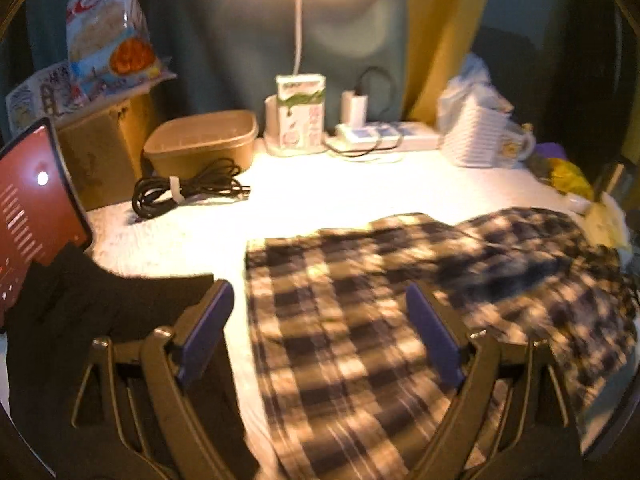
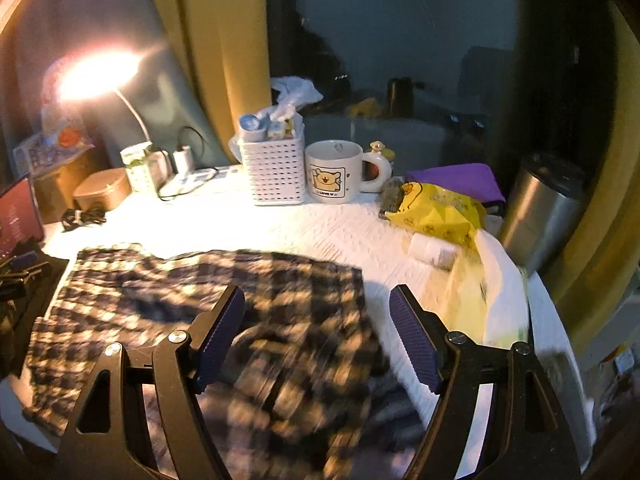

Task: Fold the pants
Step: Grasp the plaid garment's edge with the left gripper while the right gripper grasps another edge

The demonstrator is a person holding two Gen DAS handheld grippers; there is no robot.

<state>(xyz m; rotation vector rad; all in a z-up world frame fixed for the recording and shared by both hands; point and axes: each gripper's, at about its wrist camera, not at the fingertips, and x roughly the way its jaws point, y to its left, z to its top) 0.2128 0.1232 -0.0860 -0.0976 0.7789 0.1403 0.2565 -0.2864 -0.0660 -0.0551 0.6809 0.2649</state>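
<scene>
Both tongs gape wide, empty: left tongs point(image 1: 320, 332) hover over the left part of the checked pants point(image 1: 360, 320), right tongs point(image 2: 318, 336) over the right edge of the pants point(image 2: 200, 320). No pad visibly grips cloth. Pants lie spread on the white desk point(image 2: 340, 232), rumpled toward the right, near a mug point(image 2: 334, 172) and white basket point(image 2: 274, 172). Judgement: between folds, or before the first. Next move calls for pinching an edge on each side and carrying it across.
</scene>
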